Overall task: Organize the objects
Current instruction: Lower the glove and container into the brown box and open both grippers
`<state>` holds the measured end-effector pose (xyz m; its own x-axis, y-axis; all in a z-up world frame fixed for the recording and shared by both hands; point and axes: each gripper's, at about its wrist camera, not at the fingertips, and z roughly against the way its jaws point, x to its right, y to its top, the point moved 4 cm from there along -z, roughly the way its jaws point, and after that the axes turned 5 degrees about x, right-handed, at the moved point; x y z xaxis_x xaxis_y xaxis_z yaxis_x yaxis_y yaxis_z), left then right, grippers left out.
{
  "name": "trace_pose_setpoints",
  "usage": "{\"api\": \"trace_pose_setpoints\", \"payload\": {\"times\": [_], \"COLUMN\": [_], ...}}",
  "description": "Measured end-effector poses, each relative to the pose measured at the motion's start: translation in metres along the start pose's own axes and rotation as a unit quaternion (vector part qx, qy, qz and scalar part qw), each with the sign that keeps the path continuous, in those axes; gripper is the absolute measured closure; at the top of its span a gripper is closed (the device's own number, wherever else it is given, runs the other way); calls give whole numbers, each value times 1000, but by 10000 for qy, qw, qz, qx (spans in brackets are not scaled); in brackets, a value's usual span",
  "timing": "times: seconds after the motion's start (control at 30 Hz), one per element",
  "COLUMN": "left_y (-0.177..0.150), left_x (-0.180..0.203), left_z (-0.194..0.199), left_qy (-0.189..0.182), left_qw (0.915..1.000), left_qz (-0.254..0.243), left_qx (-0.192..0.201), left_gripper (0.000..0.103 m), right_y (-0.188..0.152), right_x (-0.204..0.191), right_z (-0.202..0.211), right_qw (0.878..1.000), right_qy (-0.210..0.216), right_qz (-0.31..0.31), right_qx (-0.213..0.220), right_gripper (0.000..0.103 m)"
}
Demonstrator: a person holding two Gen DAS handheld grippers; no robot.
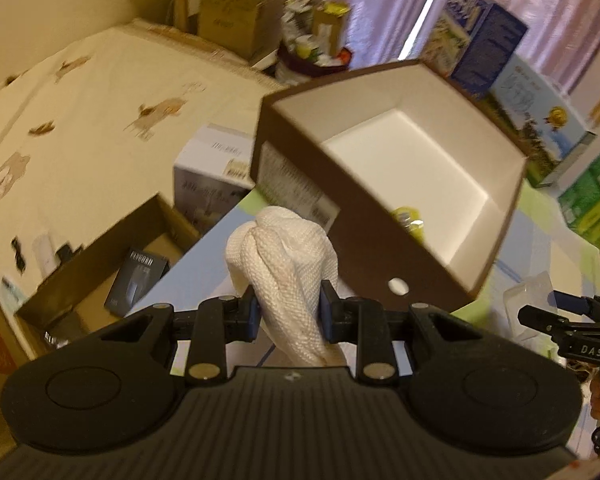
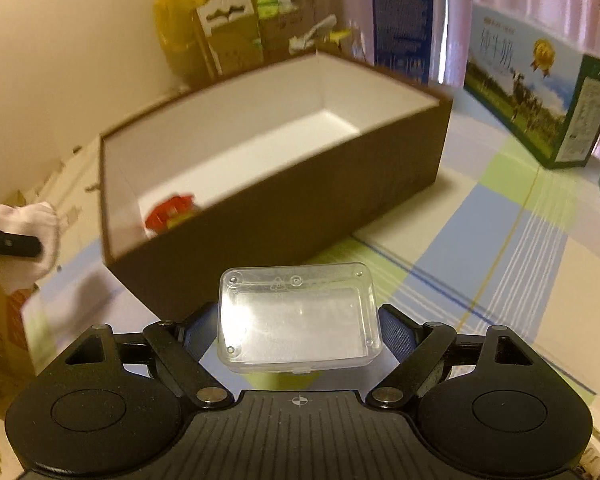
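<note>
My left gripper [image 1: 287, 310] is shut on a knotted white cloth [image 1: 288, 256], held up just in front of the near side of a brown box [image 1: 364, 216] with a white inside. A small yellow item [image 1: 408, 218] lies in the box's near corner; the right wrist view shows it as a red and yellow item [image 2: 170, 212]. My right gripper [image 2: 298, 330] is shut on a clear plastic case [image 2: 298, 320], held above the checked tablecloth [image 2: 500, 240] in front of the same brown box [image 2: 300, 208]. At the left edge of that view the white cloth [image 2: 28, 236] shows, pinched by the left gripper's fingers [image 2: 10, 242].
A milk carton box [image 2: 540, 108] and green boxes [image 1: 592, 196] stand at the table's right. Beside the table's left edge are a white box [image 1: 212, 172], an open cardboard box [image 1: 100, 264] holding a dark package, and a bed [image 1: 80, 120]. Cartons are stacked by the wall.
</note>
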<state>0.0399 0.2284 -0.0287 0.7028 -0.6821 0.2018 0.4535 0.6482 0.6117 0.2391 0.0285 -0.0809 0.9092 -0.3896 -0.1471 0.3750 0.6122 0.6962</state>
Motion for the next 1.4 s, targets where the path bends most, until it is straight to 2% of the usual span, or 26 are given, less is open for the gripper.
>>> {"api": "trace_pose_setpoints", "payload": {"times": [0.3,0.6,0.83,1.13,1.4], "left_y": [43,84,103,112,114], "left_x": [24,50,63,81,94], "left_z": [10,-11,-39,-96,-137], "left_qy": [-487,-915,-1078,-1222,-1357], "left_qw": [9969,9894,9845,9743,9614], "left_qz": [-564,-1068,-1360,-1877,-2304], "left_qx": [246,359,265,-239,-644], "left_gripper": [79,79,79,78,78], "right_y": [43,85,99,103,107], "right_x": [-36,-68,-74,-68,-50], "right_z": [34,19,-14,-76,-119], "right_qw": [9978,9956,9970,9983,9967], "right_qy": [269,319,200,-12,-209], "right_qz": [-17,171,272,569,716], "right_qx": [612,870,691,137,-334], "right_gripper": [21,21,21,21,21]}}
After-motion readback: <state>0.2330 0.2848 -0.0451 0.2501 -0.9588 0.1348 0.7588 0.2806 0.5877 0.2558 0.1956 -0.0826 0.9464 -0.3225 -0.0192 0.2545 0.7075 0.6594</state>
